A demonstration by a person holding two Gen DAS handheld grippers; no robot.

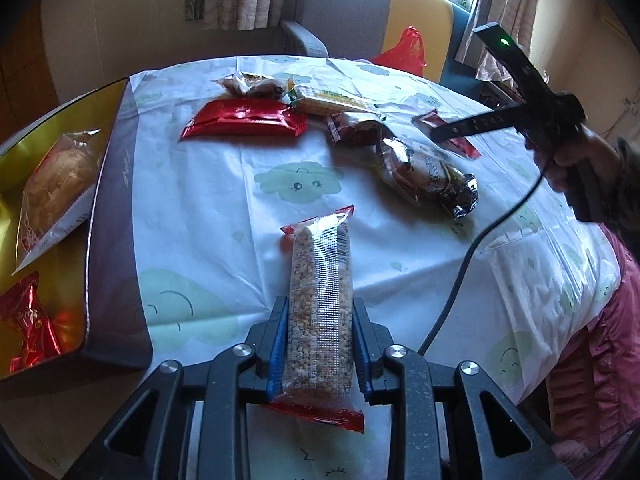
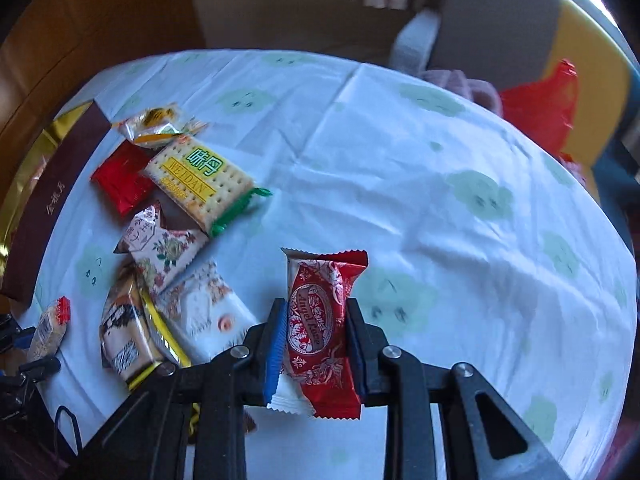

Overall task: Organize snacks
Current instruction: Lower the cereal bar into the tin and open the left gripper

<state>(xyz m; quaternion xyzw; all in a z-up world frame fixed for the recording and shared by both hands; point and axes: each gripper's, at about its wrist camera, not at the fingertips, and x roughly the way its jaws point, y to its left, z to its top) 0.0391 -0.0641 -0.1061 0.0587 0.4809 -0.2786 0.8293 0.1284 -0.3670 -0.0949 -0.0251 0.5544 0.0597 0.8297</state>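
Note:
My left gripper (image 1: 320, 330) is shut on a clear-wrapped grain bar with red ends (image 1: 320, 304), held above the table. My right gripper (image 2: 316, 336) is shut on a red and white "Angel Love" snack packet (image 2: 320, 320), held above the cloth; it also shows in the left wrist view (image 1: 444, 134) at the right. A gold-lined box with a dark wall (image 1: 108, 216) sits at the left, holding a bun packet (image 1: 56, 192) and a red candy packet (image 1: 24, 320). Loose snacks lie on the cloth: a red packet (image 1: 244, 120), a cracker pack (image 2: 200, 182), a dark cake packet (image 1: 428, 176).
A white tablecloth with green cloud prints (image 1: 300, 184) covers the round table. A grey and yellow chair (image 1: 360, 12) and a red plastic bag (image 1: 404, 54) stand behind it. A black cable (image 1: 472, 252) trails from the right gripper. Several more packets (image 2: 168, 248) lie at the left.

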